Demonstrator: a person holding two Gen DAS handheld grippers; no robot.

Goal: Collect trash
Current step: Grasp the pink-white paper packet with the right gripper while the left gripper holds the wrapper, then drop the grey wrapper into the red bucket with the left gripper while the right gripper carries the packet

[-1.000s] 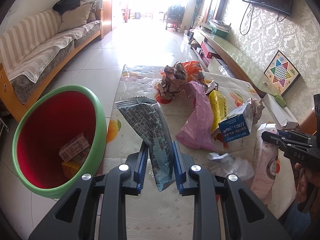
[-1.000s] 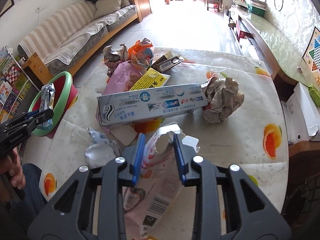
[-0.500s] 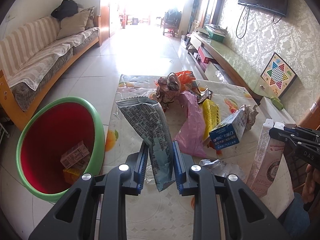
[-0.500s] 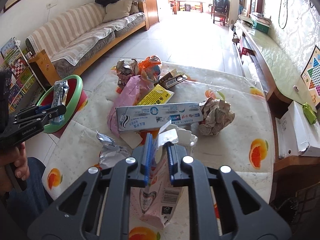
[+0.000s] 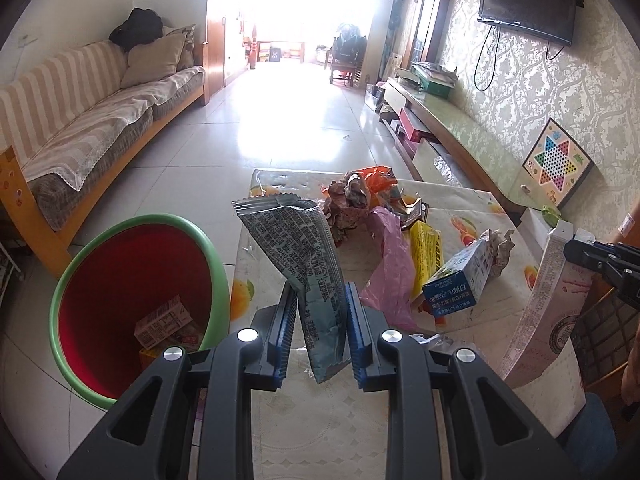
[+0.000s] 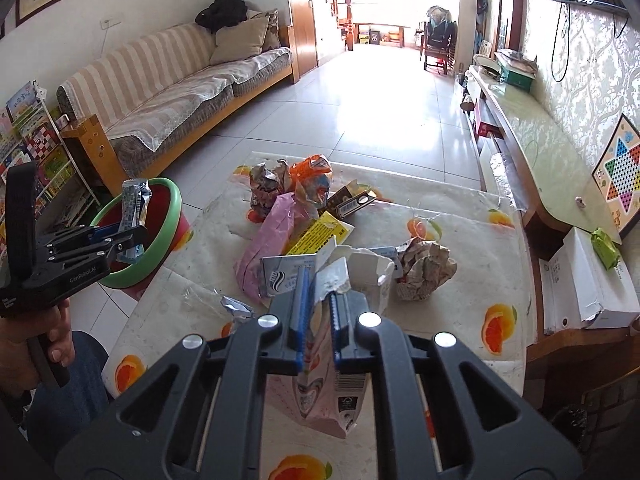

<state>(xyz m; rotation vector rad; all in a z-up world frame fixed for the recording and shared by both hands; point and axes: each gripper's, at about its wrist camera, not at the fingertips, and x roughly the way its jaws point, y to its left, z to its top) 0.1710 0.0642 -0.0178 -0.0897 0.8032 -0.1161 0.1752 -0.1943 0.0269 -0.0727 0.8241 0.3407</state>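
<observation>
My left gripper (image 5: pixel 318 300) is shut on a grey-blue snack wrapper (image 5: pixel 296 248), held upright above the table's left edge, beside the green-rimmed red bin (image 5: pixel 218 276) on the floor. The bin holds a few small cartons. My right gripper (image 6: pixel 318 292) is shut on the torn top of a pink-and-white carton (image 6: pixel 320 396), which hangs clear of the table. The left wrist view shows that carton (image 5: pixel 548 292) at the far right. In the right wrist view, the left gripper (image 6: pixel 128 236) and wrapper (image 6: pixel 134 208) are in front of the bin (image 6: pixel 172 216).
On the fruit-patterned tablecloth (image 6: pixel 480 248) lie a toothpaste box (image 5: pixel 456 284), a pink bag (image 6: pixel 272 240), a yellow packet (image 6: pixel 316 232), crumpled paper (image 6: pixel 424 268) and foil (image 6: pixel 236 304). A white box (image 6: pixel 588 292) sits right of the table. A sofa (image 6: pixel 172 92) lines the left wall.
The right gripper's jaws closed on the carton's top and lifted it off the table. The left gripper rose a little with the wrapper still in it.
</observation>
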